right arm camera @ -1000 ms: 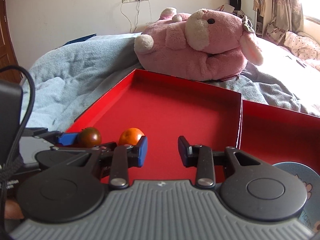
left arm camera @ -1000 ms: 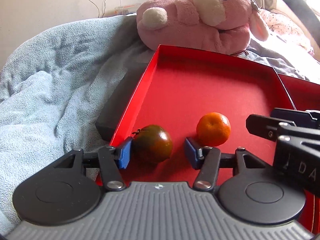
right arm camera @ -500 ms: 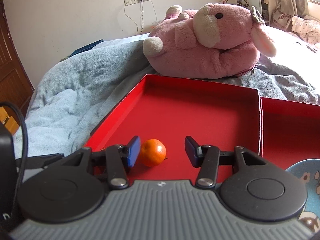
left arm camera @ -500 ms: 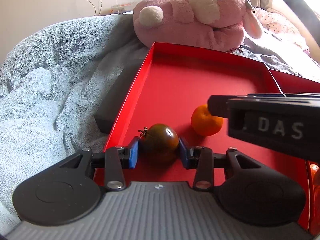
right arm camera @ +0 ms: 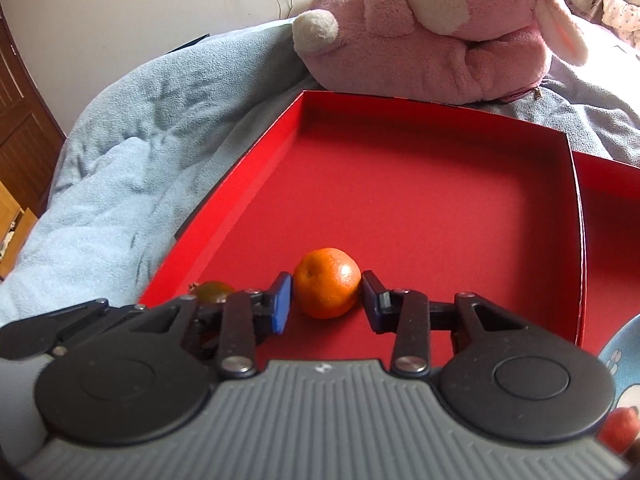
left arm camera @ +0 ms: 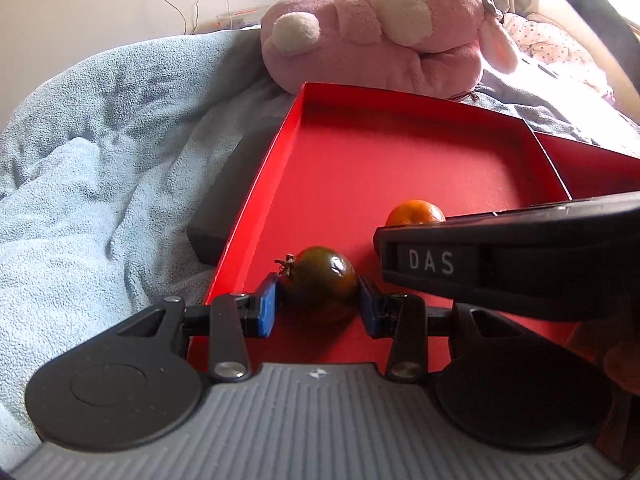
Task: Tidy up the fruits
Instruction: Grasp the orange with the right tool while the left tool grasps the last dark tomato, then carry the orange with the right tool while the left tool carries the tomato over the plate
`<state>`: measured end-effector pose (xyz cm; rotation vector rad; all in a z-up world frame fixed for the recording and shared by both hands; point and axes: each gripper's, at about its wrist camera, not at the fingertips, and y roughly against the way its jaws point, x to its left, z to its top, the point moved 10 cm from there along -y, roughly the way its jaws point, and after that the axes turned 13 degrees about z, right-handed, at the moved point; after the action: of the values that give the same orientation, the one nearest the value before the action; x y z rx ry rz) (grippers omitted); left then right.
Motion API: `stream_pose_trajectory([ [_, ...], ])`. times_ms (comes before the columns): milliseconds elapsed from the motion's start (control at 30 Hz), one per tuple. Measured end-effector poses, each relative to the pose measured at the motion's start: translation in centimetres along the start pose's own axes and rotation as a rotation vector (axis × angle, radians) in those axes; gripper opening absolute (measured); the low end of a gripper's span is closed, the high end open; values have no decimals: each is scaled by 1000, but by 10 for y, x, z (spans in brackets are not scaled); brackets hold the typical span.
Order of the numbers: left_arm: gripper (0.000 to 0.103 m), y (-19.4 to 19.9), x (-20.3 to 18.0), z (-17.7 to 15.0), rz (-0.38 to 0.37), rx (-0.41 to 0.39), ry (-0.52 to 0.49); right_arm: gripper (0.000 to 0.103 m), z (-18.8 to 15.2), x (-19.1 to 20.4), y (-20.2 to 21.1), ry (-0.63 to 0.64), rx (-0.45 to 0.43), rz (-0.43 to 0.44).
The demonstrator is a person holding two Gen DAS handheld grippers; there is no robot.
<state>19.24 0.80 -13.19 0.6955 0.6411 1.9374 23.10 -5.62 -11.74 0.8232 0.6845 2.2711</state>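
A dark brown-green tomato (left arm camera: 318,280) lies in the near left corner of a red box (left arm camera: 400,160). My left gripper (left arm camera: 318,304) is shut on the tomato, both blue pads touching it. An orange mandarin (right arm camera: 326,282) lies just right of it in the same box. My right gripper (right arm camera: 326,302) has closed in around the mandarin, pads at its two sides. The mandarin (left arm camera: 414,213) shows in the left wrist view behind the right gripper's body. The tomato (right arm camera: 212,291) peeks out behind the left finger in the right wrist view.
The red box (right arm camera: 420,184) lies on a light blue blanket (left arm camera: 100,160). A pink plush toy (left arm camera: 380,28) lies behind it. A second red box part (right arm camera: 608,216) adjoins on the right. A patterned blue plate (right arm camera: 624,360) with something red is at the right edge. A dark flat object (left arm camera: 224,208) lies left of the box.
My left gripper closed from open onto the tomato. My right gripper moved left and forward over the mandarin and narrowed around it.
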Motion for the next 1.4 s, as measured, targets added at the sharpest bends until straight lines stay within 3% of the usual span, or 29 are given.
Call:
stream_pose_trajectory([
  [500, 47, 0, -3, 0, -4, -22, -17, 40, -17, -21, 60, 36, -140, -166],
  [700, 47, 4, -5, -2, -22, -21, -26, 40, -24, -32, 104, -2, -247, -207],
  [900, 47, 16, -12, 2, -53, -42, -42, 40, -29, -57, 158, -7, -326, -302],
  [1133, 47, 44, -31, 19, -91, -109, -94, 40, -52, -103, 204, -39, -322, -409],
  [1300, 47, 72, -73, 38, -184, -154, -136, 40, -73, -142, 222, -82, -269, -482],
  [1400, 47, 86, -110, 43, -255, -162, -170, 40, -79, -157, 220, -104, -233, -483],
])
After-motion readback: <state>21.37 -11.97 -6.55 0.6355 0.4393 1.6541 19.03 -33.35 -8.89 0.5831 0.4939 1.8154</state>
